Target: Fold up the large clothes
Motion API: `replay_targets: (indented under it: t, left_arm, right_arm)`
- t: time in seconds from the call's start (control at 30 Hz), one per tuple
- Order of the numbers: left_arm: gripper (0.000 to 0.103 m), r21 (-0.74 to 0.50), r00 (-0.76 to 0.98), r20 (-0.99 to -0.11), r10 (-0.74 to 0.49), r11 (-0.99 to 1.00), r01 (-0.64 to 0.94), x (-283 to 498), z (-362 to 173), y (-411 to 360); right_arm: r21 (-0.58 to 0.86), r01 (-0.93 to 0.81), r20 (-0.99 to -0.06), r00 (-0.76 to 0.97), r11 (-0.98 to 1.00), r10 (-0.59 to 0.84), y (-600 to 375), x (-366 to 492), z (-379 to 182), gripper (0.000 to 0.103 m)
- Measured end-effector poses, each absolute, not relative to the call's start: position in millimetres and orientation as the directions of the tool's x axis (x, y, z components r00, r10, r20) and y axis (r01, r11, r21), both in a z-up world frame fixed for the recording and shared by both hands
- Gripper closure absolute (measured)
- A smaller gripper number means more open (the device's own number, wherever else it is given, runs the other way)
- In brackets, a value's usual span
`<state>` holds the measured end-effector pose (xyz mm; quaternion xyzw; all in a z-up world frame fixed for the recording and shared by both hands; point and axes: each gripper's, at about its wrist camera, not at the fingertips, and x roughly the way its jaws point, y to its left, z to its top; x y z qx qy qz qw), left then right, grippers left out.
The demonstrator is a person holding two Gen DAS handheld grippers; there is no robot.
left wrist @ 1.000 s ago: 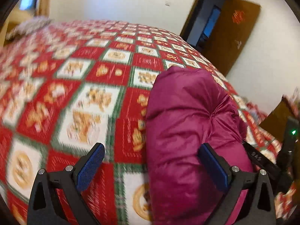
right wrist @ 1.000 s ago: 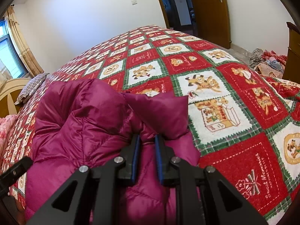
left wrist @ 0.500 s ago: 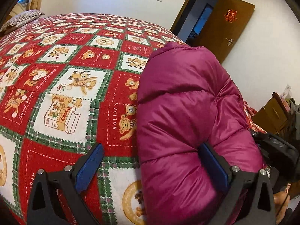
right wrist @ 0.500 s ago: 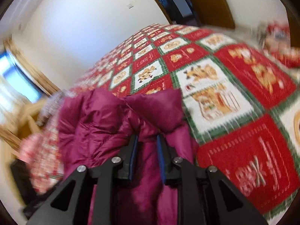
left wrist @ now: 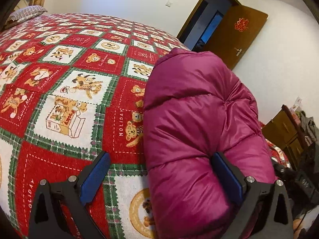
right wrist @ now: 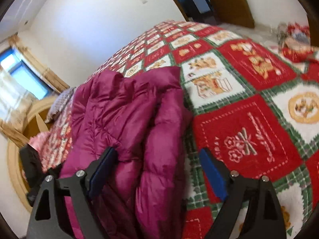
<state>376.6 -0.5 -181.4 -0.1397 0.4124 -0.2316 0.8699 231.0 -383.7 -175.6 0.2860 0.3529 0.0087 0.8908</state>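
Coat (right wrist: 127,131) bundled on bed (left wrist: 65,91). R gripper (right wrist: 157,175) opening, pads off fabric; L gripper (left wrist: 159,179) released. Back straight out w/o snagging folds, else bundle unrolls.

- L gripper (left wrist: 159,176): jaws wide apart, angled down. Right pad (left wrist: 227,177) presses into jacket (left wrist: 199,119); left pad clear of it.
- R gripper (right wrist: 157,171): jaws opening, already wide, angled down; jacket fold lies between them. Left pad (right wrist: 101,171) touches fabric, right pad clear; no pinch.
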Motion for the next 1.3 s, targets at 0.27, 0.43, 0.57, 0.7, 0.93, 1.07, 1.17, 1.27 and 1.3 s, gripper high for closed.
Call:
replay_targets:
  t: [0.27, 0.43, 0.57, 0.7, 0.93, 1.07, 1.17, 1.27, 1.3]
  left_arm:
    - [0.001, -0.438, 0.563, -0.641, -0.523, 0.85, 0.291, 375.5, -180.1, -1.8]
    - [0.001, -0.403, 0.563, -0.664, -0.493, 0.869, 0.286, 377.1, -180.3, -6.1]
    - [0.001, -0.382, 0.567, -0.675, -0.472, 0.881, 0.28, 378.5, -179.9, -8.8]
    - [0.001, -0.37, 0.57, -0.679, -0.463, 0.886, 0.279, 377.6, -179.9, -9.7]
    - [0.016, -0.351, 0.57, -0.676, -0.468, 0.884, 0.309, 371.3, -175.9, -12.3]
    - [0.041, -0.354, 0.549, -0.675, -0.493, 0.869, 0.345, 354.6, -170.8, -15.5]
    - [0.041, -0.387, 0.54, -0.666, -0.515, 0.857, 0.34, 342.3, -171.7, -8.1]
    - [0.041, -0.451, 0.498, -0.658, -0.565, 0.825, 0.341, 336.7, -174.4, 1.9]
    - [0.041, -0.469, 0.486, -0.655, -0.579, 0.816, 0.34, 335.9, -174.8, 4.2]
  right_arm:
    - [0.396, 0.1, -0.644, 0.739, 0.913, 0.198, -350.6, 239.6, -176.5, 0.024]
    - [0.354, 0.094, -0.645, 0.745, 0.931, 0.17, -342.2, 245.8, -178.8, 0.024]
    - [0.348, 0.104, -0.635, 0.757, 0.932, 0.153, -342.4, 244.0, -180.8, 0.024]
    - [0.305, 0.121, -0.644, 0.757, 0.945, 0.111, -334.3, 242.1, -178.5, 0.032]
    - [0.356, 0.12, -0.661, 0.734, 0.927, 0.158, -326.0, 236.6, -174.8, 0.054]
    - [0.361, 0.119, -0.676, 0.717, 0.925, 0.171, -319.6, 229.2, -169.5, 0.059]
    - [0.377, 0.131, -0.673, 0.719, 0.917, 0.174, -315.3, 216.4, -169.3, 0.061]
    - [0.407, 0.14, -0.661, 0.727, 0.902, 0.185, -312.1, 199.3, -171.6, 0.062]
    - [0.418, 0.142, -0.658, 0.729, 0.897, 0.191, -311.9, 194.6, -172.7, 0.062]
